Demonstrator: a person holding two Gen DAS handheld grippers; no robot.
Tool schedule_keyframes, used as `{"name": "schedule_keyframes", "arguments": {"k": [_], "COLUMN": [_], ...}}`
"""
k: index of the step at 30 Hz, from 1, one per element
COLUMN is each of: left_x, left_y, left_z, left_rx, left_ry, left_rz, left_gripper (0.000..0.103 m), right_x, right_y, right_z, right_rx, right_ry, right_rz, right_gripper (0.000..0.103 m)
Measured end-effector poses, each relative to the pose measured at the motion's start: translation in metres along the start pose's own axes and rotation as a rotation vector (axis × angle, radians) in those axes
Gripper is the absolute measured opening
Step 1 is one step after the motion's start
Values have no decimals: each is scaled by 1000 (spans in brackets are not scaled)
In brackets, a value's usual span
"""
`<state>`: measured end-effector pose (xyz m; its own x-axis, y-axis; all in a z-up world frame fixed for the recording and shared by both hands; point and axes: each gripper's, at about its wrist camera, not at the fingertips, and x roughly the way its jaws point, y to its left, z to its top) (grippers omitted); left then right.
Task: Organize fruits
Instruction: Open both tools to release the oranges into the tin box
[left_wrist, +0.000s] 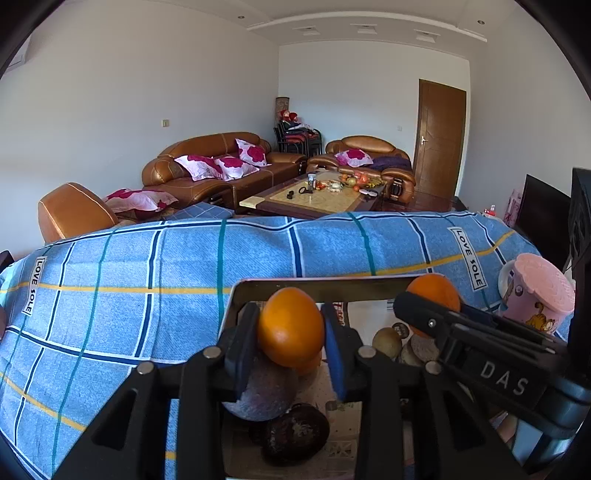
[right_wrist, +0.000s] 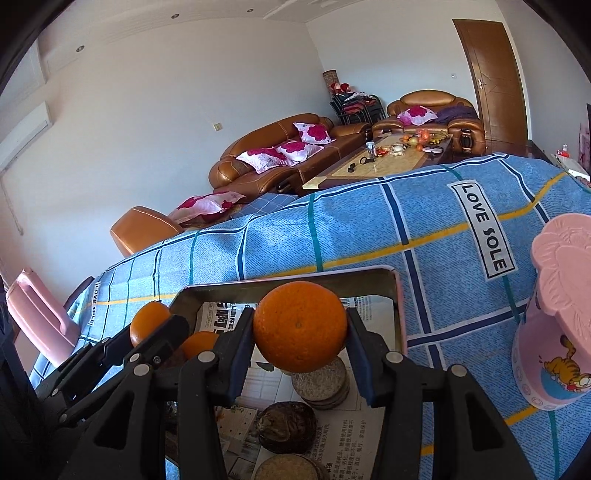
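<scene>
My left gripper (left_wrist: 291, 334) is shut on an orange (left_wrist: 290, 325), held over the near left part of a metal tray (left_wrist: 314, 282) lined with newspaper. A second orange (left_wrist: 308, 365) lies just under it. My right gripper (right_wrist: 301, 332) is shut on another orange (right_wrist: 301, 325) above the tray (right_wrist: 295, 275). Each gripper shows in the other's view: the right gripper (left_wrist: 424, 314) with its orange (left_wrist: 436, 291), and the left gripper (right_wrist: 162, 328) with its orange (right_wrist: 147, 325). In the tray lie a dark wrinkled fruit (right_wrist: 286, 424), a grey round fruit (left_wrist: 262, 395) and a greenish fruit (left_wrist: 386, 341).
The tray sits on a table under a blue checked cloth (left_wrist: 147, 314). A pink cup with a cartoon cat (right_wrist: 554, 332) stands right of the tray. Round brown discs (right_wrist: 325, 380) are stacked in the tray. A pink object (right_wrist: 37, 317) stands at the far left. Sofas fill the room behind.
</scene>
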<state>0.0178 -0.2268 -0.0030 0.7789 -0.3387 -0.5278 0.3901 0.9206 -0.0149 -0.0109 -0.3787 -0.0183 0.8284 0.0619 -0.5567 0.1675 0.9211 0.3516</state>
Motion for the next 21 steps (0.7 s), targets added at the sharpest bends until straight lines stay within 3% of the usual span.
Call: {"name": "schedule_keyframes", "arguments": {"k": [1, 4, 5, 6, 8, 14, 18, 21], "left_x": [-1, -4, -6, -9, -19, -36, -41, -44], "left_y": [1, 4, 3, 2, -3, -2, 13, 24], "left_z": [0, -1, -1, -2, -3, -5, -6, -9], "left_rx": [-5, -23, -19, -12, 9, 22, -9, -32], "left_ry": [-8, -19, -28, -47, -103, -203, -216, -212], "left_rz": [10, 8, 9, 16, 26, 119, 210, 235], "left_gripper": [44, 69, 84, 94, 102, 103, 103, 103], "right_x": [0, -1, -2, -3, -10, -39, -53, -60], "right_y": [-2, -8, -10, -10, -6, 11, 9, 12], "right_z": [0, 1, 1, 1, 1, 0, -1, -5], "right_rx": [11, 56, 71, 78, 63, -50, -49, -67], "right_ry": [0, -9, -15, -25, -61, -258, -364, -412], "right_rz": [12, 54, 74, 98, 104, -70, -151, -196], "right_gripper": [50, 50, 52, 62, 74, 75, 75, 75]}}
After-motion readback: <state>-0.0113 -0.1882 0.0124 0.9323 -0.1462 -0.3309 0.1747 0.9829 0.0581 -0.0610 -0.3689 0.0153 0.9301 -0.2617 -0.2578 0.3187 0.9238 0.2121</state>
